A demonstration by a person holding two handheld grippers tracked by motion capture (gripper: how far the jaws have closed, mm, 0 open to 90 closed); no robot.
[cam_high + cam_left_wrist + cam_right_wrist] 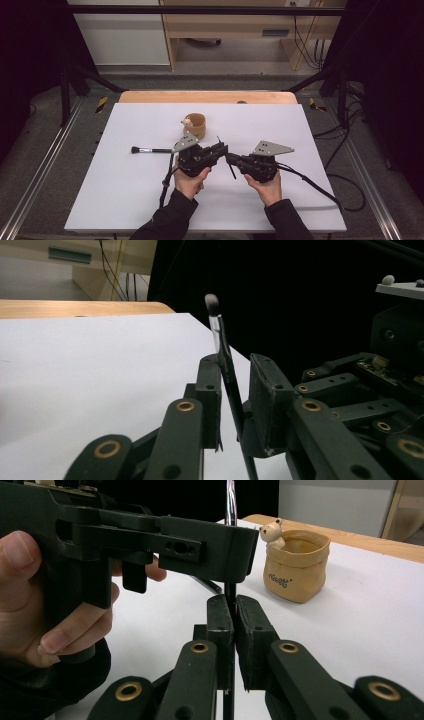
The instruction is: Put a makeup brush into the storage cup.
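Note:
A thin black makeup brush [220, 335] with a small grey tip stands nearly upright between the two grippers above the white table [125, 190]. My right gripper [231, 602] is shut on its handle [229, 591]. My left gripper [235, 362] has the same brush between its jaws; the handle leans on one pad [210, 375] and a gap shows to the other, so it counts as open. In the high view the left gripper [223, 148] and right gripper [229, 158] meet tip to tip at mid-table, with the brush's lower end [232, 171] sticking out below them.
A tan pouch-shaped cup [195, 126] with a small bear figure on its rim [272, 530] stands just behind the grippers. A second, larger brush [150, 150] lies on the table left of the left gripper. Cables trail from both grippers toward the table's near edge.

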